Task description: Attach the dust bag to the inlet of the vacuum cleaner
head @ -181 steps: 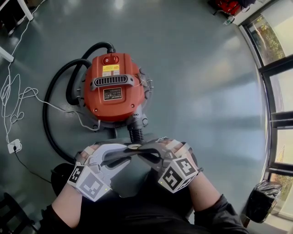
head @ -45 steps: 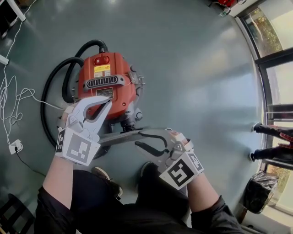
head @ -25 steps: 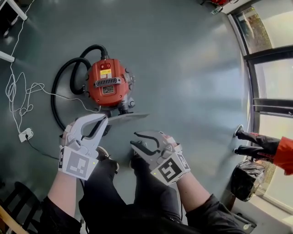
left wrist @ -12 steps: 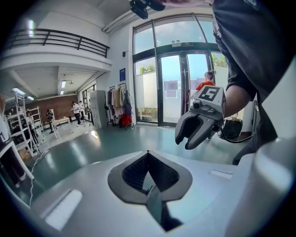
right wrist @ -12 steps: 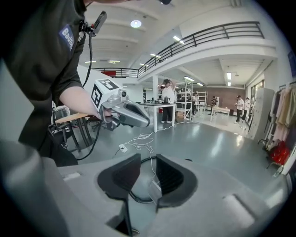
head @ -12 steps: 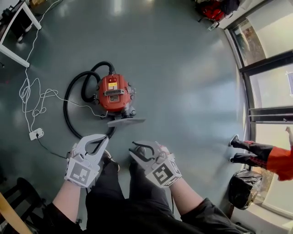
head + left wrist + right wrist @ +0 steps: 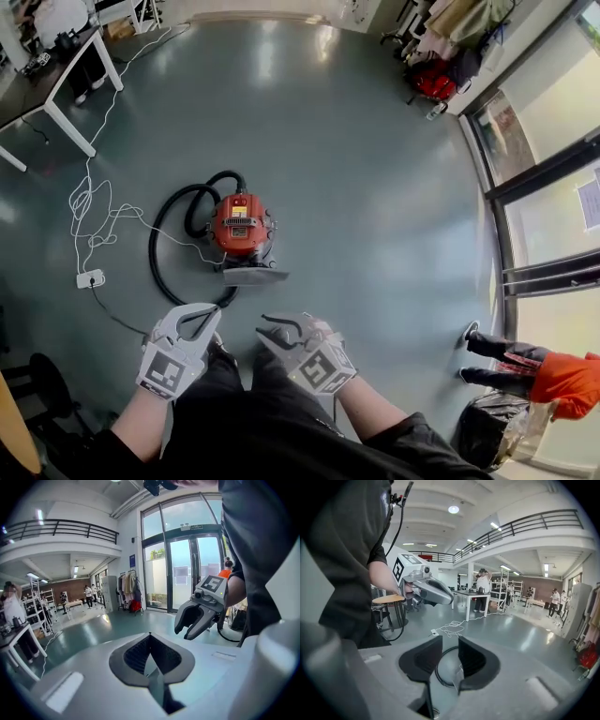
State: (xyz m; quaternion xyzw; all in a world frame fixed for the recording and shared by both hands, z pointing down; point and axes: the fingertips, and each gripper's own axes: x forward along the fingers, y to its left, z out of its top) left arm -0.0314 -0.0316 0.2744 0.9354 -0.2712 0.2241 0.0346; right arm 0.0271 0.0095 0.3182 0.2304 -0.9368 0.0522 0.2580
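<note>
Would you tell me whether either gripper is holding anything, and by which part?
Nothing is held: the left gripper is shut empty, the right gripper open.

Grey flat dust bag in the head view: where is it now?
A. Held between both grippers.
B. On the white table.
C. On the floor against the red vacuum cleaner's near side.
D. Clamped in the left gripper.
C: the grey flat dust bag lies on the floor at the near side of the red vacuum cleaner, and the left gripper and right gripper hold nothing.
</note>
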